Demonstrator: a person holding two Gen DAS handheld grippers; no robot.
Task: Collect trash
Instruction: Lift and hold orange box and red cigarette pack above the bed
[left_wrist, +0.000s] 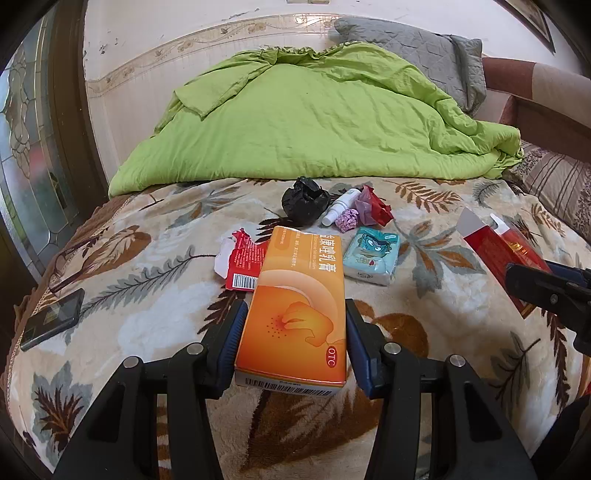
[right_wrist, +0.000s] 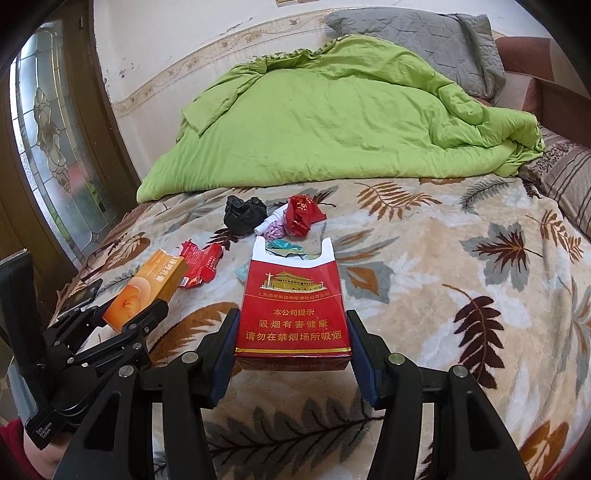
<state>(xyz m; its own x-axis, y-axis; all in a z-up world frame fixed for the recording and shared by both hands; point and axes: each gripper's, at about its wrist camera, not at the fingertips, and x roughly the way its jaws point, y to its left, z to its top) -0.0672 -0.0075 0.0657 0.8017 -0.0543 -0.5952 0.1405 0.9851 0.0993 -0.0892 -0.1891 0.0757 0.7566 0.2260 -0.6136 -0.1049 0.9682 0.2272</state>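
1. My left gripper (left_wrist: 291, 332) is clamped on the orange medicine box (left_wrist: 295, 306); both blue pads press its long sides, and the box is lifted clear of the bed (left_wrist: 461, 350).
2. My right gripper (right_wrist: 291, 350) is clamped on the red cigarette pack (right_wrist: 293, 314), lid open, held flat above the blanket. Whether anything is left inside the pack I cannot tell from this angle.
3. Remaining trash lies together mid-bed, just in front of the green quilt (left_wrist: 314, 122): a black crumpled bag (left_wrist: 304, 201), a small white bottle (left_wrist: 341, 206), a purple paper wad (left_wrist: 349, 219), a red crumpled wrapper (left_wrist: 378, 210), a torn red carton (left_wrist: 240, 267) and a blue tissue packet (left_wrist: 371, 256).
4. A phone (left_wrist: 51, 319) and a pair of glasses (left_wrist: 70, 266) sit at the left edge of the bed, well apart from the pile. I judge these not to be trash; leave them.
5. No bin or bag for the trash shows in either view.
6. Step in hand, as I judge it: carry both boxes to the disposal point. To do it well, keep both grips firm without crushing the thin card, keep the pack's open end tipped upward so nothing slides out, and keep the two grippers apart while moving.
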